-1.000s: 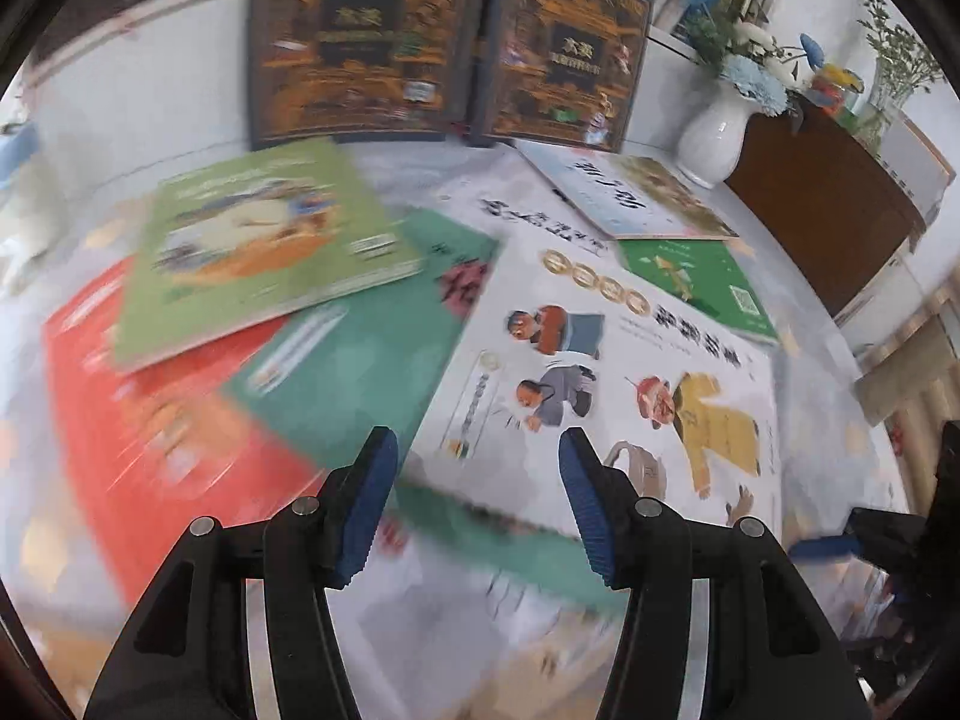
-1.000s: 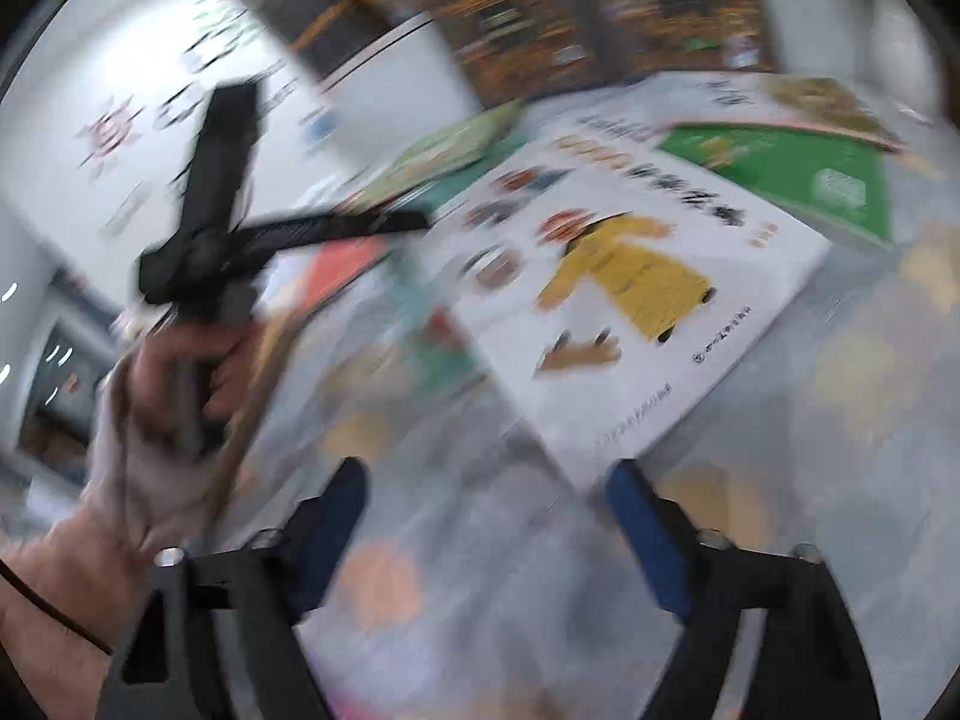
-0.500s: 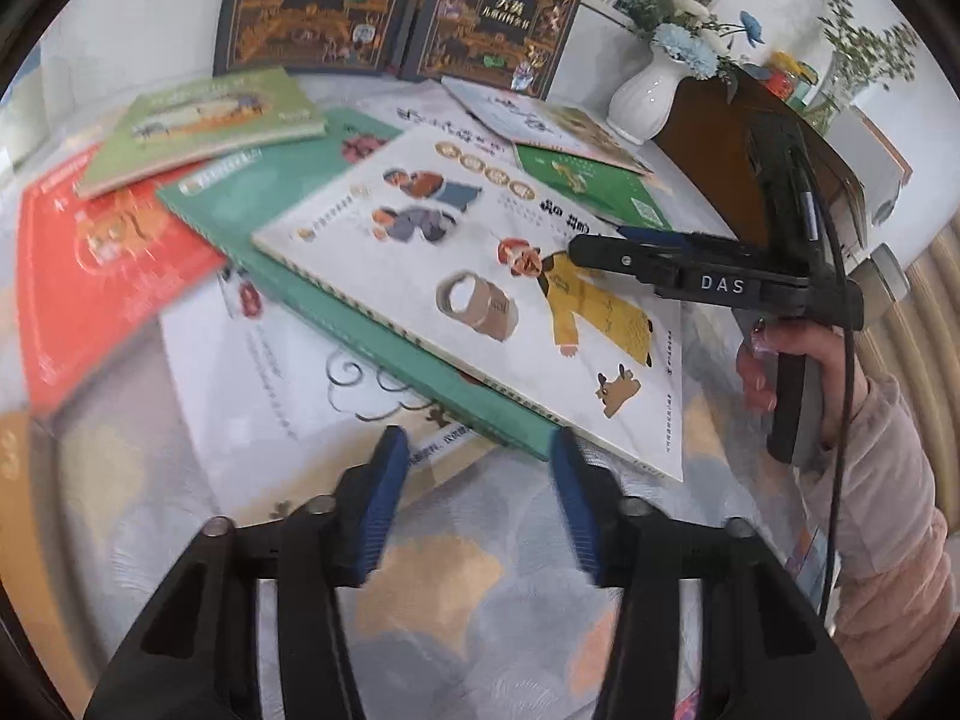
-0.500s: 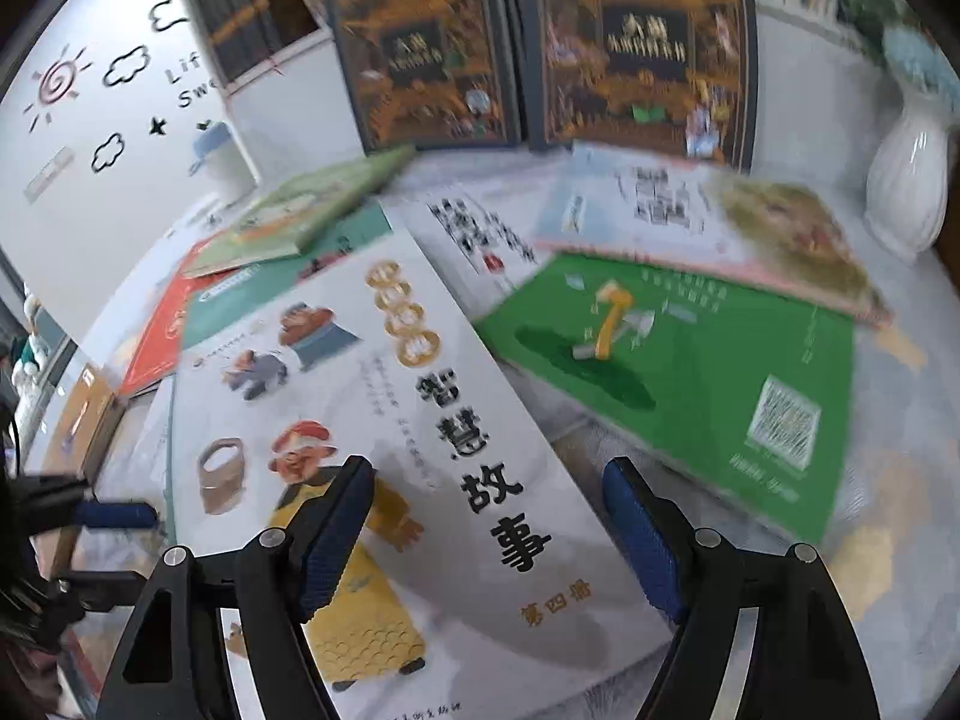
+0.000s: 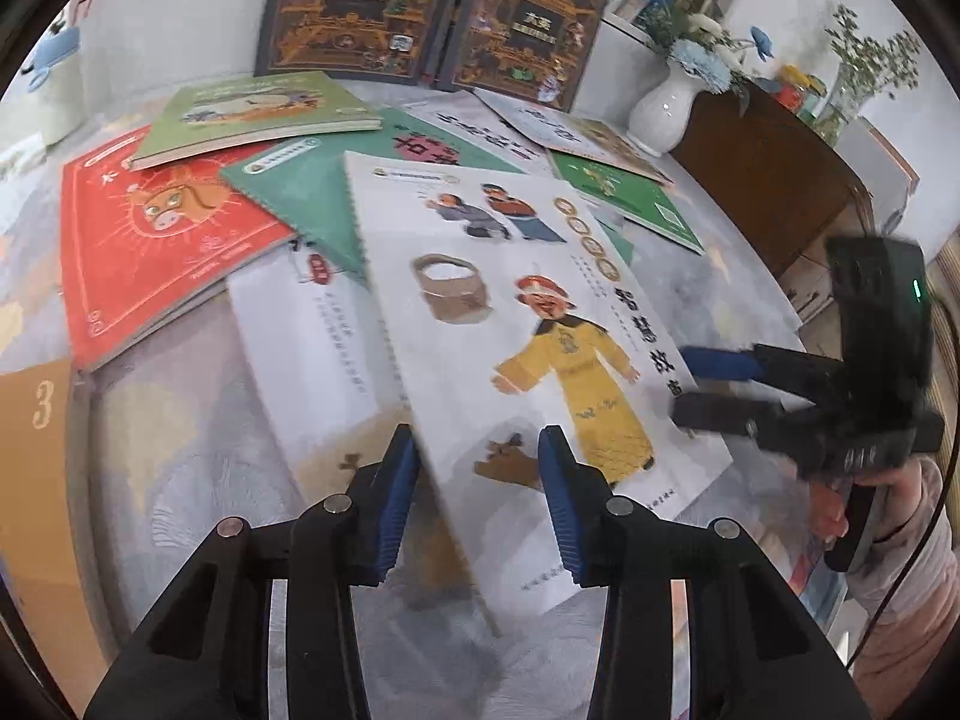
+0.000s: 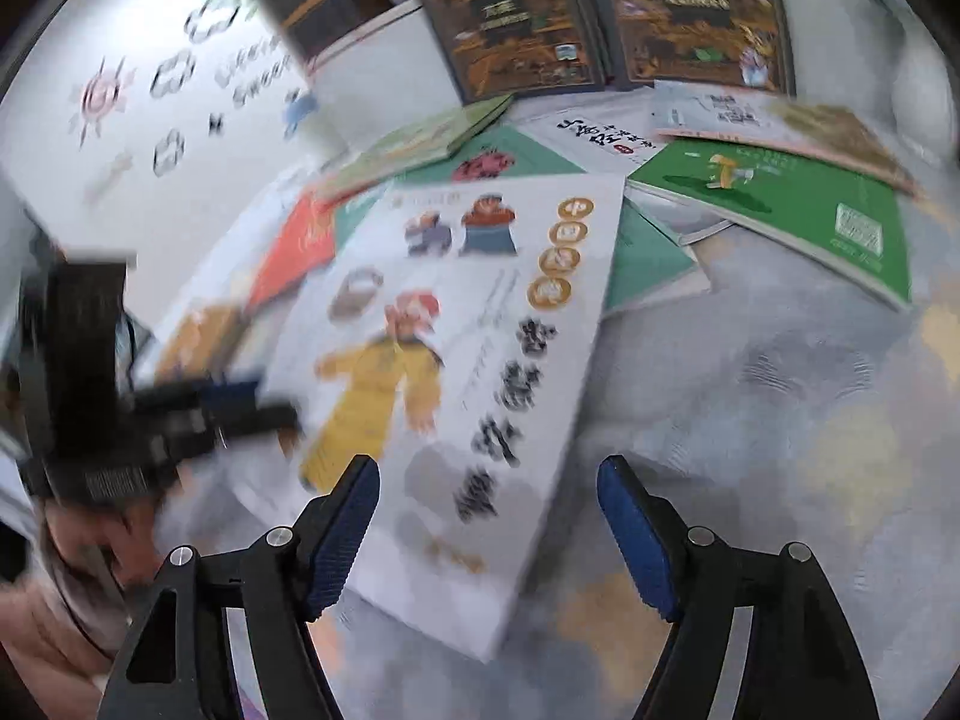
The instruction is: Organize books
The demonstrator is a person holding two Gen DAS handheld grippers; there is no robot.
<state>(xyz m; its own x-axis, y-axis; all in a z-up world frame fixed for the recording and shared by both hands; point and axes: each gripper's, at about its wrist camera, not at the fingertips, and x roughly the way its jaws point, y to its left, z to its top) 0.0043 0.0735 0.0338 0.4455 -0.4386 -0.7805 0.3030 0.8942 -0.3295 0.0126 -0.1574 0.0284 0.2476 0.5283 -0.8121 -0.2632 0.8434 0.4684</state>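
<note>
Books lie scattered and overlapping on the bench [image 5: 180, 516]; the topmost is a white picture book [image 5: 528, 324] showing a figure in a yellow robe. It lies flat, its long axis running from the far left toward the near right. The left gripper [image 5: 477, 495] hovers at its near corner, released, with the book's near left edge passing between the spread fingers. The right gripper [image 6: 486, 531] is also released, its fingers wide apart over the book's near right edge; in the left view it reaches in from the right. Both sit close, though the left looks better lined up with an edge. A red book [image 5: 156, 240], a teal book [image 5: 300, 192] and a green book [image 6: 798, 204] fan out behind. Bare bench shows right of the white book, likely room to slide it.
</note>
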